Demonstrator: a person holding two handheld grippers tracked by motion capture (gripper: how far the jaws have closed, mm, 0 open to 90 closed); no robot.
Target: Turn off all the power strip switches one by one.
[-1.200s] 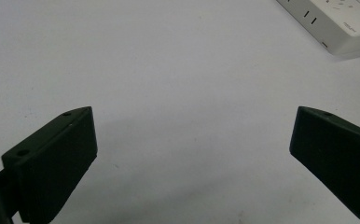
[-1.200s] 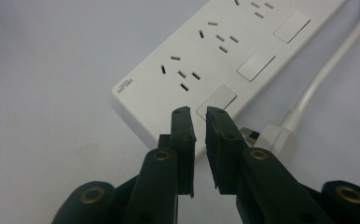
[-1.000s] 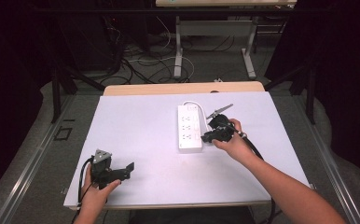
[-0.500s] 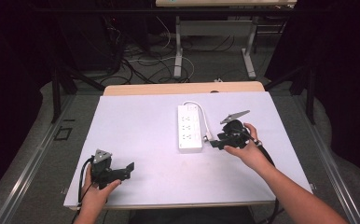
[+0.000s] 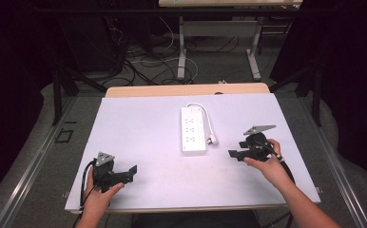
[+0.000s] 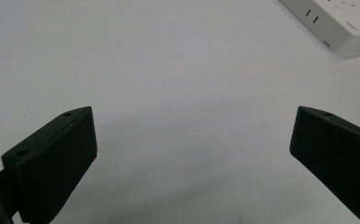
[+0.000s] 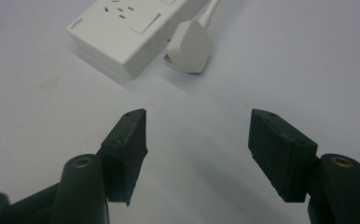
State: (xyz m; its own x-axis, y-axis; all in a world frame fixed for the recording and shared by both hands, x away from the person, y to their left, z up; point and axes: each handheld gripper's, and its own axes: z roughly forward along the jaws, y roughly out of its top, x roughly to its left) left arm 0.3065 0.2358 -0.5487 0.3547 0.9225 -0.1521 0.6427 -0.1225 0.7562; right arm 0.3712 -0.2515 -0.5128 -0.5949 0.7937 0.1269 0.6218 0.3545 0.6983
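The white worktop (image 5: 139, 128) carries little, and the biggest thing on it is a white power strip (image 5: 193, 129) lying flat just past the middle, running from twelve to six o'clock, with its thin white cable (image 5: 209, 124) looping off the far end and back down the three o'clock side to a white plug (image 5: 213, 140) that rests on the surface just beside the strip's near end, whether touching it I cannot tell. I'd judge the strip to be a rigid plastic bar, fairly light and a bit slick on its smooth faces, so a pinch across its narrow width near one end ought to hold better than a grab along the length; the cable is limp and will trail, and the small plug looks easiest taken across its flat sides. The right hand-held gripper (image 5: 237, 154) is held low at about four o'clock of the strip, wrist level, pointing toward nine o'clock, with its jaws apart and nothing between them; its own view looks straight at the plug (image 7: 190, 45). The left hand-held gripper (image 5: 132, 172) sits at the near eight o'clock corner, well apart from the strip, jaws spread wide and empty over bare surface.
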